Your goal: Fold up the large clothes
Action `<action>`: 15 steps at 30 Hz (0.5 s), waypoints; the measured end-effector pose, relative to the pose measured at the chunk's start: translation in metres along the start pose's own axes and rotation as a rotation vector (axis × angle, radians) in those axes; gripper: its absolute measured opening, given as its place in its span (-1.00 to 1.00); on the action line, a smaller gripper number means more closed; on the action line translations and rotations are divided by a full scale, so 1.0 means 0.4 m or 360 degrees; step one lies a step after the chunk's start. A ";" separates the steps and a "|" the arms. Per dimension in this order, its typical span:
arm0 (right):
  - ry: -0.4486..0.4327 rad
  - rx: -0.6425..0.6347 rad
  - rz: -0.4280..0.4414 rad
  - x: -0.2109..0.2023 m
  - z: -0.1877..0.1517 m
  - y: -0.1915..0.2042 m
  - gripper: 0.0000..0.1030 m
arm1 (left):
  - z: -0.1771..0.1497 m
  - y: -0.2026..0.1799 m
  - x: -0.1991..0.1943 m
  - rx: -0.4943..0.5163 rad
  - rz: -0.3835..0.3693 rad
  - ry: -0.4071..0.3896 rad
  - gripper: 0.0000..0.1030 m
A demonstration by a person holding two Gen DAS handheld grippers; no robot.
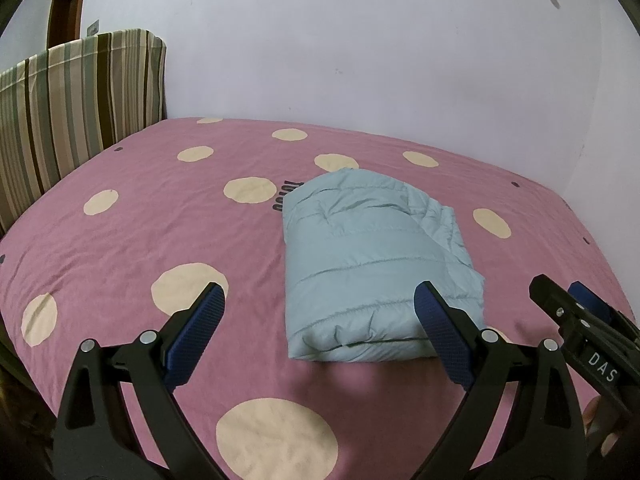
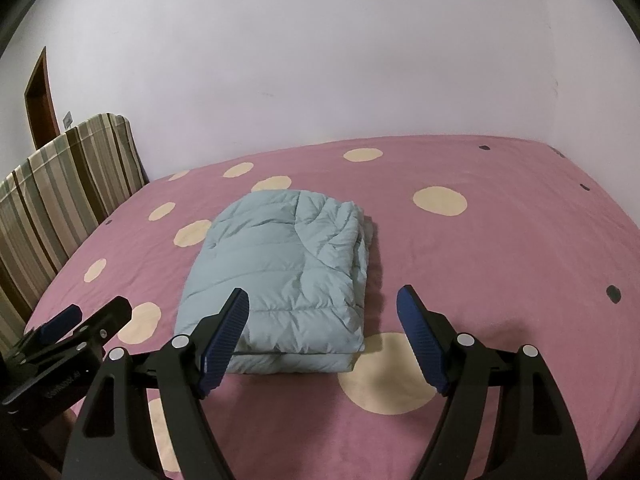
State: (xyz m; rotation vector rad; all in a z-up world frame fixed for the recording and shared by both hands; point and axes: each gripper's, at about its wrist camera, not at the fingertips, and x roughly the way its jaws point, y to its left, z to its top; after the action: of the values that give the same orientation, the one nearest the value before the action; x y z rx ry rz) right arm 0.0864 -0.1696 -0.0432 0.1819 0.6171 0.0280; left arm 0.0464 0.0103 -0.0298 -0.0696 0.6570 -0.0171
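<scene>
A pale blue quilted jacket (image 1: 368, 264) lies folded into a compact rectangular bundle on the pink spotted bed sheet (image 1: 140, 220). My left gripper (image 1: 320, 300) hovers in front of the bundle's near edge, jaws wide apart, nothing between the blue pads. In the right wrist view the same jacket (image 2: 280, 276) sits just ahead and left of centre. My right gripper (image 2: 322, 304) is open too, its left pad overlapping the bundle's near corner in the picture, not pinching it. Each gripper shows at the edge of the other's view: the right gripper (image 1: 576, 312) and the left gripper (image 2: 80, 328).
A striped cushion or headboard cover (image 1: 68, 120) stands along the bed's left side. A white wall (image 2: 320, 80) runs behind the bed, with a brown door frame (image 2: 40, 92) at far left. The sheet (image 2: 500, 248) stretches wide to the jacket's right.
</scene>
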 end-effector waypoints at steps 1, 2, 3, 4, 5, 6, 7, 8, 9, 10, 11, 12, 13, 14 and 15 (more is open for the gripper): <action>-0.0001 0.0001 0.0000 -0.001 -0.001 0.000 0.46 | 0.000 -0.001 -0.001 0.0002 0.0000 -0.0001 0.85; -0.0001 0.0000 0.0001 -0.001 0.000 0.000 0.46 | 0.000 -0.001 -0.001 0.0003 -0.0001 -0.0001 0.85; 0.0000 0.0000 0.0000 -0.001 -0.001 0.000 0.46 | -0.001 -0.001 -0.001 0.0004 -0.0002 0.0000 0.85; -0.0001 0.0000 -0.0002 -0.002 -0.001 0.000 0.46 | -0.001 -0.002 -0.001 0.0004 -0.0002 0.0001 0.85; -0.0001 -0.0001 -0.0002 -0.002 -0.001 0.000 0.46 | -0.002 -0.002 -0.002 0.0004 -0.0003 0.0002 0.85; -0.0002 0.0000 -0.0001 -0.003 -0.001 0.001 0.46 | -0.001 -0.002 -0.001 0.0002 -0.0002 0.0001 0.85; -0.0004 0.0000 0.0000 -0.005 -0.001 0.001 0.46 | -0.002 -0.003 -0.002 0.0001 -0.0002 0.0002 0.85; -0.0004 0.0000 0.0001 -0.006 -0.001 0.002 0.46 | -0.002 -0.002 -0.002 0.0000 -0.0001 0.0003 0.85; -0.0003 0.0000 0.0001 -0.006 -0.001 0.002 0.46 | -0.002 -0.003 -0.001 -0.0001 0.0000 0.0004 0.85; -0.0004 0.0000 0.0001 -0.007 -0.001 0.002 0.46 | -0.002 -0.004 -0.001 -0.0002 0.0000 0.0004 0.85; -0.0004 0.0000 0.0001 -0.007 -0.002 0.003 0.46 | -0.002 -0.004 -0.002 -0.0001 -0.0002 0.0004 0.85; -0.0003 -0.0001 0.0002 -0.007 -0.002 0.004 0.46 | -0.002 -0.003 -0.001 -0.0001 -0.0002 0.0004 0.85; -0.0002 -0.0001 0.0001 -0.008 -0.002 0.005 0.46 | -0.001 -0.002 -0.001 0.0000 -0.0002 0.0005 0.85; -0.0001 -0.0002 0.0002 -0.008 -0.002 0.005 0.46 | -0.002 -0.004 -0.001 -0.0001 -0.0002 0.0006 0.85; -0.0002 -0.0001 0.0001 -0.008 -0.003 0.006 0.46 | -0.002 -0.003 -0.001 -0.0001 -0.0002 0.0006 0.85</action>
State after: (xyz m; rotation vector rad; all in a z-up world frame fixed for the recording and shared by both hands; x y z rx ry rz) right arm 0.0831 -0.1673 -0.0417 0.1813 0.6156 0.0286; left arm 0.0457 0.0090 -0.0301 -0.0708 0.6606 -0.0180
